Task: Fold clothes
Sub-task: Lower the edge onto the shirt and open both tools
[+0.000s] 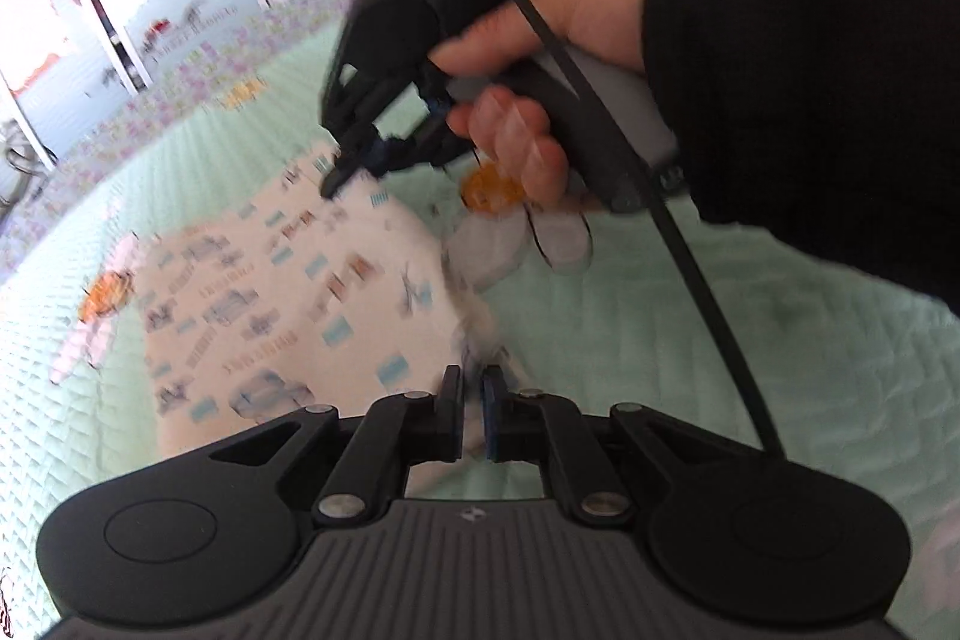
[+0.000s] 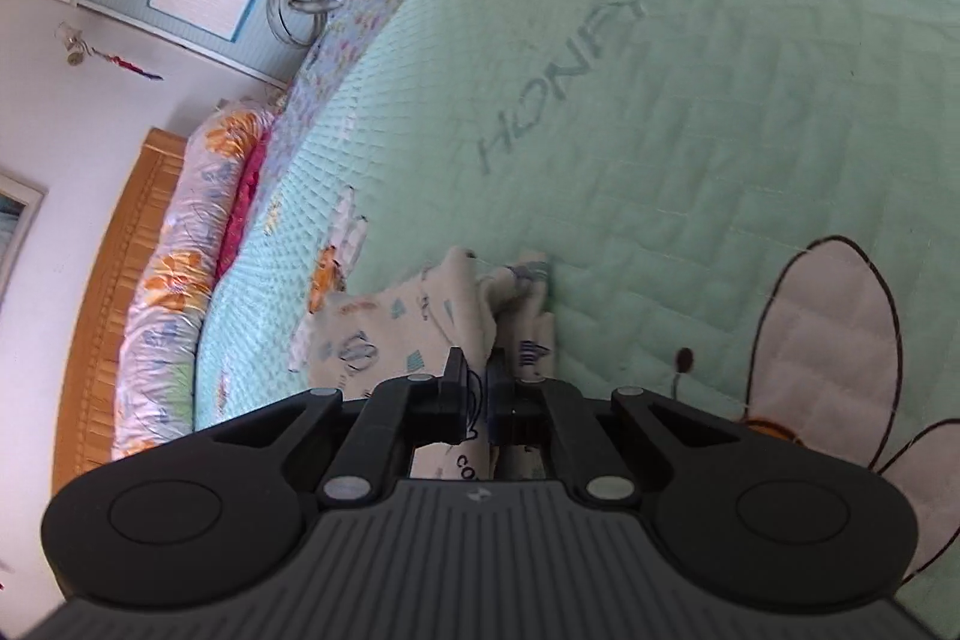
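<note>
A bedroom, with a mint quilted bedspread over the bed and a wooden headboard far left. Printed cream garment spread mostly flat on the bedspread, one edge bunched and lifted. Pinched at the near corner in the left gripper, jaws all but closed on a thin fold; pinched too in the right gripper, fabric plainly between its nearly closed jaws. Judged early: an edge gathered, fold not yet laid, remaining folds and smoothing left.
</note>
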Demonstrator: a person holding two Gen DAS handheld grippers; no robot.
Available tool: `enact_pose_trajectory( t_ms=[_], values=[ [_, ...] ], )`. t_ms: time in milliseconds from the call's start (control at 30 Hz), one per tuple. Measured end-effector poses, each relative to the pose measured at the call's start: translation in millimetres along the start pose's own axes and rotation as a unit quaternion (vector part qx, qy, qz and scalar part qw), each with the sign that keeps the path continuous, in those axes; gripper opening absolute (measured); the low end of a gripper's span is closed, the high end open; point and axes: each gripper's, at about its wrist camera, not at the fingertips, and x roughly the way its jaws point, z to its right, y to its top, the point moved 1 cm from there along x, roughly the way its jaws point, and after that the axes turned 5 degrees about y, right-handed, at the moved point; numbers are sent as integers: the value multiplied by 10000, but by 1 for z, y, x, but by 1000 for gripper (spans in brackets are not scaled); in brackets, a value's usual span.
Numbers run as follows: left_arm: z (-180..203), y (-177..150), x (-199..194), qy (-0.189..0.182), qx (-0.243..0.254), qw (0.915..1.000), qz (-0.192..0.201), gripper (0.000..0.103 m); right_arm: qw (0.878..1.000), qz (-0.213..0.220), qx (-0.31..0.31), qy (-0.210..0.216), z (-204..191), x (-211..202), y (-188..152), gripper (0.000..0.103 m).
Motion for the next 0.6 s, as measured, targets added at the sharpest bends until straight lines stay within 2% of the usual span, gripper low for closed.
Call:
enact_pose_trajectory(
  t_ms=[67, 100, 133, 233, 267, 400, 500, 600],
  values=[
    [0, -4, -4, -35, -58, 10000, 6, 8, 10000, 28, 2, 50, 5, -1, -3, 8],
    [-4, -6, -9, -90, -185, 9998, 40, 9, 9999, 86, 35, 93, 6, -7, -4, 14],
    [-9, -9, -14, -160, -350, 9992, 83, 13, 9998, 145, 68, 135, 7, -12, -5, 18],
    [-29, -19, -32, -248, -861, 9957, 244, 22, 9985, 472, -215, -145, 1, -42, -11, 32],
    [-36, -24, -36, -195, -1002, 9944, 275, 25, 9977, 546, -342, -197, -2, -52, -16, 32],
    [-60, -48, -50, 115, -1354, 9903, 297, 26, 9953, 574, -767, -149, -15, -86, -53, 33],
    [-64, -66, -52, 687, -1087, 9916, 169, 26, 9927, 438, -1113, -139, -25, -103, -93, 34],
    [-70, -82, -57, 1000, -796, 9917, 130, 26, 9796, 378, -1898, -547, -41, -105, -140, 34]
  ],
)
